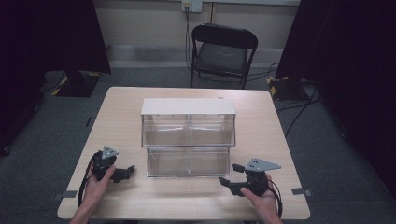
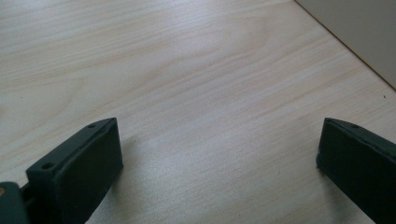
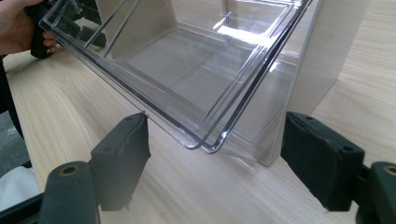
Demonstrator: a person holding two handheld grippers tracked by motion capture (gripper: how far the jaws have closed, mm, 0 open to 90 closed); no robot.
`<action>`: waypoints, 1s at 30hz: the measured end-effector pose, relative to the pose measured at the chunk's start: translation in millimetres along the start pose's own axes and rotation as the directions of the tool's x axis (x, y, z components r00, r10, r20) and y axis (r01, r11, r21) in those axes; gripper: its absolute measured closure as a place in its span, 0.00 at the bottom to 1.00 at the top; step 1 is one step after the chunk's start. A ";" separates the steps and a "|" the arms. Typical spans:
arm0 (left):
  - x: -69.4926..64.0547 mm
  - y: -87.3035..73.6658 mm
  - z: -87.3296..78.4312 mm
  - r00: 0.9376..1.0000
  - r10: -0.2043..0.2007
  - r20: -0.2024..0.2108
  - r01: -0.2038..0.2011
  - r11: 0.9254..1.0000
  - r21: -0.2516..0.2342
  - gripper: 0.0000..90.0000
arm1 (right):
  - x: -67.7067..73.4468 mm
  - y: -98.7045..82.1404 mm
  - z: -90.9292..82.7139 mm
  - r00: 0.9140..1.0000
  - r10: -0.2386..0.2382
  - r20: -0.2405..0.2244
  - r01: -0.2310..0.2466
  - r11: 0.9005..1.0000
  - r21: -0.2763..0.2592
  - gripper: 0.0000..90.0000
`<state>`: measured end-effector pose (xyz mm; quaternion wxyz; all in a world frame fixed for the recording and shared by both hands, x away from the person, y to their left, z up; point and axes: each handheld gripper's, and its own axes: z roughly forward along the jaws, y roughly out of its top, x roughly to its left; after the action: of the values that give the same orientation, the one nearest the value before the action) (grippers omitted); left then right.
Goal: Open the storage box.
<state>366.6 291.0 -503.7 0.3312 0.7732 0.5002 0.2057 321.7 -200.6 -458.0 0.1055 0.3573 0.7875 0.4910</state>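
Table (image 1: 126, 100), light wood grain, rectangular, sits on grey carpet; black folding chair (image 1: 223, 51) stands beyond the far edge, dark curtains both sides, cables on floor at right.

Clear plastic bin unit (image 1: 188, 137) at table centre, two tiers. Upper tier has a white/beige top panel and two transparent compartments side by side; lower tier is a wider clear tray tilted out toward the person. In the right gripper view the lower tray's rounded clear rim (image 3: 205, 144) shows up close, with a beige side wall (image 3: 322, 60) of the unit standing on the wood. Bins look empty as far as the see-through walls show.

Left gripper (image 1: 127, 171) lies low on the table, left of the bin unit and near the front edge, held by the person's left hand (image 1: 100, 182); grey three-cornered plate on top, cable trailing back off the edge. In the left gripper view its jaws stand wide apart, nothing between them, bare wood under; whether the tips touch the table, cannot tell.

Right gripper (image 1: 227, 183) is right of the unit's front corner, held by the right hand (image 1: 261, 196), grey plate on top, jaws pointing left toward the lower tray. In the right gripper view jaws are spread wide, gripping nothing; the tray's rim corner sits just ahead, between the jaw lines, left jaw tip right beside the rim, contact unclear.
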 end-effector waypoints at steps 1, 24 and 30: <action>0.0 0.0 0.0 1.000 0.000 0.000 0.000 1.000 0.000 0.00 | 0.2 0.1 -0.2 1.000 -0.001 0.001 0.001 1.000 0.000 0.26; 0.0 0.0 0.0 1.000 0.000 -0.001 0.000 1.000 0.000 0.00 | 2.6 3.6 -5.4 1.000 -0.003 -0.008 0.003 0.999 -0.040 0.26; -0.1 0.0 0.0 1.000 -0.001 0.000 0.001 1.000 0.000 0.00 | 3.0 4.5 -5.6 1.000 -0.005 -0.015 0.004 0.999 -0.047 0.26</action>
<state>366.6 290.9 -503.7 0.3313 0.7729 0.5006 0.2055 318.7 -201.3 -450.9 0.1092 0.3493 0.7773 0.5117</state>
